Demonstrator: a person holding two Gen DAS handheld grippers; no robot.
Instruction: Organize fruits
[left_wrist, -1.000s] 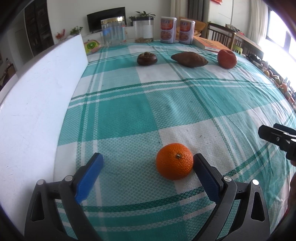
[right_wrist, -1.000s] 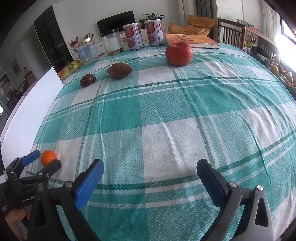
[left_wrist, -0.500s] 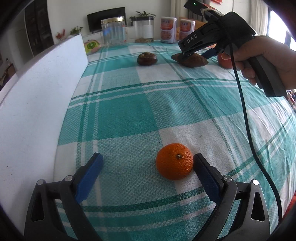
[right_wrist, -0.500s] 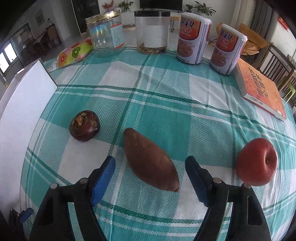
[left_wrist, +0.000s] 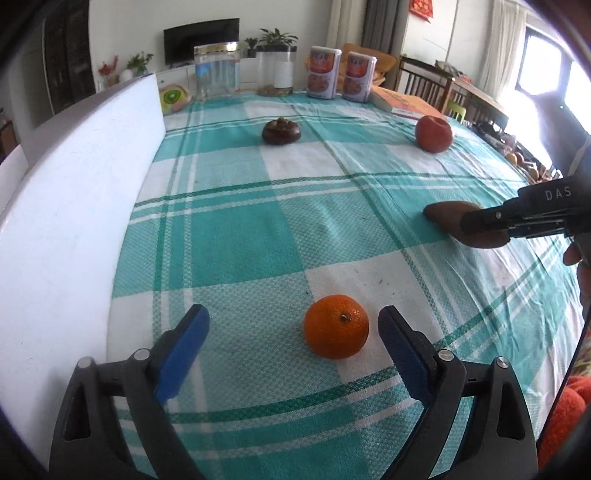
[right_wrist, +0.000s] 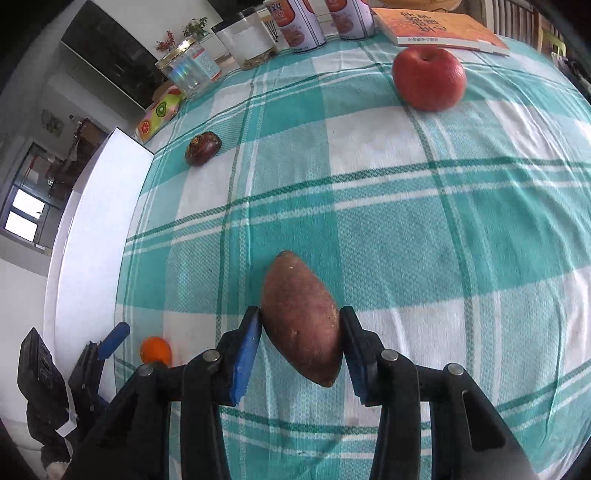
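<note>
Ahead of the left gripper, whose jaws stand wide apart and hold nothing, one orange sits on the checked tablecloth between the fingers, nearer the right one. One mangosteen lies at twelve o'clock, one apple at one o'clock, two tins beyond.

Seen from the right wrist, the right gripper has its jaws closed against one sweet potato. The apple lies at one o'clock, the mangosteen at eleven, one book behind.
</note>
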